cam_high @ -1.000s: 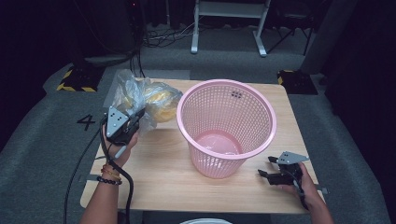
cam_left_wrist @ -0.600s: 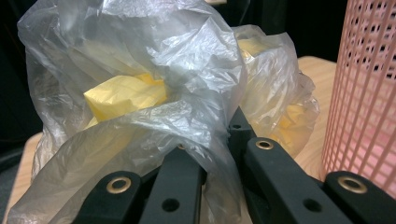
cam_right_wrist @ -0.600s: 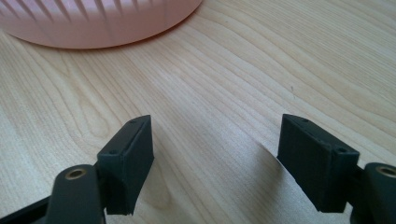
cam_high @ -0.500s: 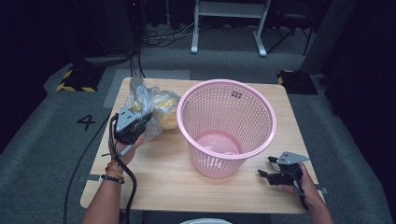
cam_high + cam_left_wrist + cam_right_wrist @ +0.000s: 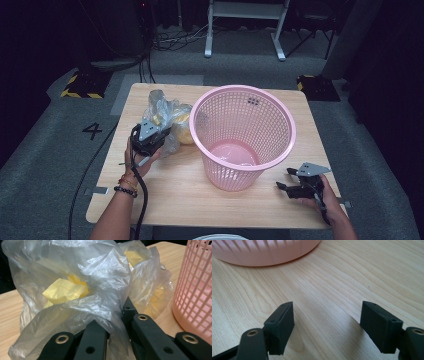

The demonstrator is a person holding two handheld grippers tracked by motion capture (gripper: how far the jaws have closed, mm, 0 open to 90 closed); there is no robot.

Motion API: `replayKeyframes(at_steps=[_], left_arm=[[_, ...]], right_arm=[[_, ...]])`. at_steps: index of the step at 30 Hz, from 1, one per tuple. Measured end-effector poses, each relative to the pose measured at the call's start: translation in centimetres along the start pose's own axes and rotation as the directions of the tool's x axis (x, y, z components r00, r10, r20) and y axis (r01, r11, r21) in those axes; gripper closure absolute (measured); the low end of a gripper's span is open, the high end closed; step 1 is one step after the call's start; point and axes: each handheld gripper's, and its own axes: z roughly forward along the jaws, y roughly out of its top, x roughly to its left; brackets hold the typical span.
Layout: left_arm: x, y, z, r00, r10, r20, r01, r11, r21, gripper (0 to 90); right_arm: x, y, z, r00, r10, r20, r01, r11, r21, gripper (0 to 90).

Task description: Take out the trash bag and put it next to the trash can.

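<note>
A clear plastic bag (image 5: 167,115) with yellow pieces (image 5: 62,291) inside lies on the wooden table (image 5: 200,210), just left of a pink mesh basket (image 5: 235,175). My left gripper (image 5: 159,136) is shut on a bunched fold at the bag's near side. In the left gripper view the film (image 5: 95,277) is pinched between the closed jaws of the left gripper (image 5: 115,315), with the basket (image 5: 195,285) at the right edge. My right gripper (image 5: 284,178) rests low on the table right of the basket, open and holding nothing. Bare wood lies between the right gripper's (image 5: 327,325) jaws, and the basket's base (image 5: 262,252) is ahead.
A black cable (image 5: 142,200) trails from the left gripper off the table's near edge. The basket holds nothing I can see. Dark grey floor with a "4" marking (image 5: 93,131) surrounds the table, and a white stand (image 5: 245,20) stands behind it.
The left gripper has come down and a little right with the bag, which now sits lower beside the basket. The right gripper has not moved.
</note>
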Motion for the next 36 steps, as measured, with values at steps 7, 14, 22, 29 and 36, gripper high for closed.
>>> replayKeyframes(at_steps=[7, 14, 22, 29, 36], left_arm=[[0.0, -0.8, 0.9, 0.9997, -0.018, 0.018, 0.017, 0.9992, 0.035, 83.7], [0.5, -1.2, 1.0, 0.9975, -0.067, 0.023, 0.066, 0.997, 0.041, 72.5], [0.6, -1.0, 0.6, 0.9959, -0.09, -0.008, 0.09, 0.994, 0.062, 44.8], [0.0, -0.4, 0.7, 0.9959, -0.081, -0.041, 0.086, 0.9847, 0.151, 19.6], [-0.6, -0.1, 0.0, 0.9969, -0.064, -0.047, 0.073, 0.9726, 0.221, 16.0]], right_arm=[[-0.1, -0.1, 0.0, 1.0, 0.004, -0.005, -0.004, 1.0, -0.002, 27.0], [-0.2, -0.2, 0.0, 0.9999, 0.012, -0.009, -0.012, 1.0, -0.007, 27.0], [-0.2, -0.2, 0.0, 0.9998, 0.016, -0.012, -0.017, 1.0, -0.009, 27.0], [-0.2, -0.2, 0.0, 0.9997, 0.02, -0.013, -0.02, 1.0, -0.01, 27.1], [-0.2, -0.2, 0.0, 0.9996, 0.023, -0.013, -0.023, 1.0, -0.009, 27.0]])
